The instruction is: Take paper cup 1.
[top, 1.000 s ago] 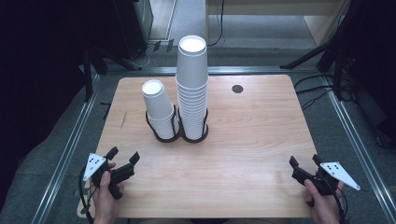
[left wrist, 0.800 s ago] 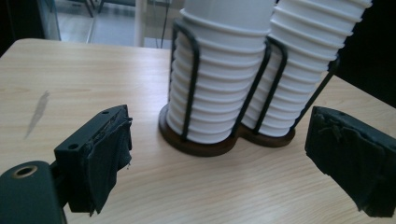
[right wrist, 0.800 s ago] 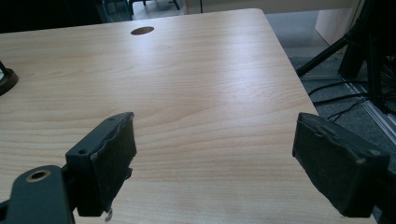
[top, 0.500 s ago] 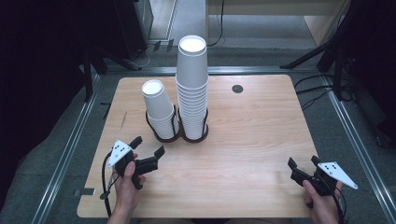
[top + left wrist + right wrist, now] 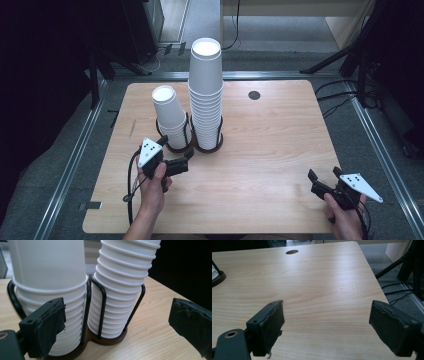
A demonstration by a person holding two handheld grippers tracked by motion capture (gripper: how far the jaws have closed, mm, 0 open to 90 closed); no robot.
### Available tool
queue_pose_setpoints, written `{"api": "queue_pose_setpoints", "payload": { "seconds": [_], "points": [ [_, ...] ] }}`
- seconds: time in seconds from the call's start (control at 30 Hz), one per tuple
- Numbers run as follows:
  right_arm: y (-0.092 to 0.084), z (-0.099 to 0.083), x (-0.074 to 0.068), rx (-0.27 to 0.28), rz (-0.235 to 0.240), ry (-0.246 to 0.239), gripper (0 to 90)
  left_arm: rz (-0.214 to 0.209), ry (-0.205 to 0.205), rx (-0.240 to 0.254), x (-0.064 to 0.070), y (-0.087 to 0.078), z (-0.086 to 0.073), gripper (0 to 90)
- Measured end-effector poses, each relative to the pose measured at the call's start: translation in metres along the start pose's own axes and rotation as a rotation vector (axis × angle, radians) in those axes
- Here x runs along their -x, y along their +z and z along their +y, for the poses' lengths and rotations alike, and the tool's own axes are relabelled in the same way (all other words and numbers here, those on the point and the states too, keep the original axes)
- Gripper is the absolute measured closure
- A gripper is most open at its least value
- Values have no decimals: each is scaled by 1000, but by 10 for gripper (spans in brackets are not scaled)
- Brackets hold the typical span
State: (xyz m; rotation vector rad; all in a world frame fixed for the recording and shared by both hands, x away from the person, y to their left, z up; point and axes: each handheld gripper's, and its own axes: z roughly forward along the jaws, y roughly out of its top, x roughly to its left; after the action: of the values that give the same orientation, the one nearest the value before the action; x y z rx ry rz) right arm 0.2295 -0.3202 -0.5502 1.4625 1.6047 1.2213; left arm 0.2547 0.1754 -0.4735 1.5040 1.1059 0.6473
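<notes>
The left gripper [image 5: 182,161] has advanced, jaws just spreading empty, hiding the short cup stack's [image 5: 170,112] base.

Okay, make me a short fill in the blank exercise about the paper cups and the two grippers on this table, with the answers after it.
1. The two stacks of white paper cups stand in a black wire holder; the taller stack is on the ____ in the high view.
2. The left gripper, jaws open, is nearest the ____ stack.
3. Between the jaws of the right gripper there is ____.
4. The table top is made of ____.

Answers: right; shorter; nothing; wood
</notes>
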Motion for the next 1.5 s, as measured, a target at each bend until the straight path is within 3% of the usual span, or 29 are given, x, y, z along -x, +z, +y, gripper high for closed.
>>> {"api": "queue_pose_setpoints", "payload": {
  "seconds": [0.3, 0.37, 0.5, 0.7, 0.73, 0.83, 0.93, 0.97, 1.0, 1.03, 1.13, 1.23, 1.5],
  "points": [
    [-2, 6, -5, 4, 39, -23, 74, 17, 25, 6, 15, 19, 14, 10],
    [-3, 10, -12, 4, 60, -44, 54, 29, 32, 6, 19, 24, 16, 10],
    [-4, 19, -21, 5, 85, -38, 44, 64, 36, 14, 24, 33, 19, 10],
    [-8, 49, -46, 29, 163, -39, 34, 92, 61, 21, 31, 45, 24, 10],
    [-8, 60, -56, 42, 196, -41, 32, 96, 67, 20, 32, 46, 24, 10],
    [-9, 72, -68, 56, 216, -48, 32, 119, 85, 25, 35, 53, 26, 10],
    [-9, 96, -91, 109, 296, -84, 11, 151, 82, 28, 37, 61, 27, 11],
    [-9, 96, -91, 109, 296, -84, 11, 151, 82, 28, 37, 61, 27, 11],
    [-6, 107, -102, 109, 314, -94, 9, 164, 88, 32, 38, 64, 28, 11],
    [-6, 107, -102, 109, 314, -94, 9, 164, 88, 32, 38, 64, 28, 10],
    [2, 126, -120, 109, 340, -106, 3, 184, 85, 52, 40, 68, 31, 11],
    [7, 133, -129, 112, 331, -116, 3, 181, 82, 63, 41, 69, 32, 10],
    [18, 154, -160, 134, 364, -102, 0, 181, 76, 49, 38, 77, 30, 10]
  ]
}}
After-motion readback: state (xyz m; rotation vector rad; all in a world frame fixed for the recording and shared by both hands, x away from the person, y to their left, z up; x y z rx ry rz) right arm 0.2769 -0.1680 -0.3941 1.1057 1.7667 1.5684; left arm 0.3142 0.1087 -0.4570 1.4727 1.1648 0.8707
